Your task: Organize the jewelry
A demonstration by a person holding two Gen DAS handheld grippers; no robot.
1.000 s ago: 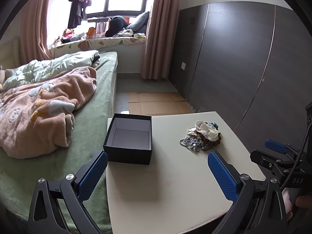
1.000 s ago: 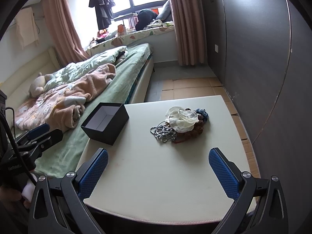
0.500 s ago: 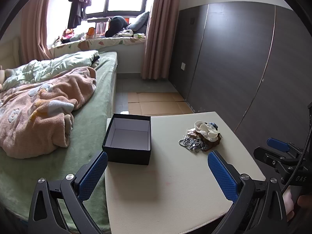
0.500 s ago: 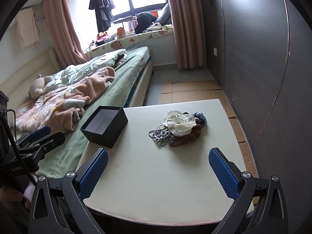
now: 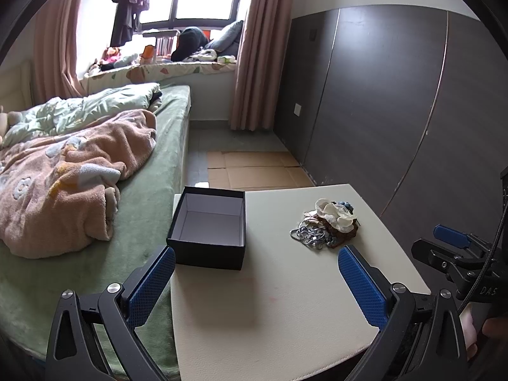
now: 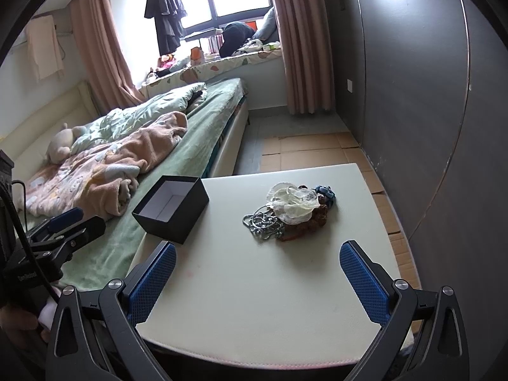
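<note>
Hovering wide apart over the surface (image 6: 254,301): left tongs (image 5: 256,281), right tongs (image 6: 257,274), both gripping nothing. Sitting ahead of them: black box (image 5: 209,227) leftward, jewelry pile (image 6: 287,212) rightward.

Home bedroom: bed (image 5: 152,197), curtains (image 5: 254,47).

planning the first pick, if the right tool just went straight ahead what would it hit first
Probably the jewelry pile: it sits roughly centred ahead of the open right tool, with bare tabletop between. Height above the table is unclear, so it might pass over.
</note>
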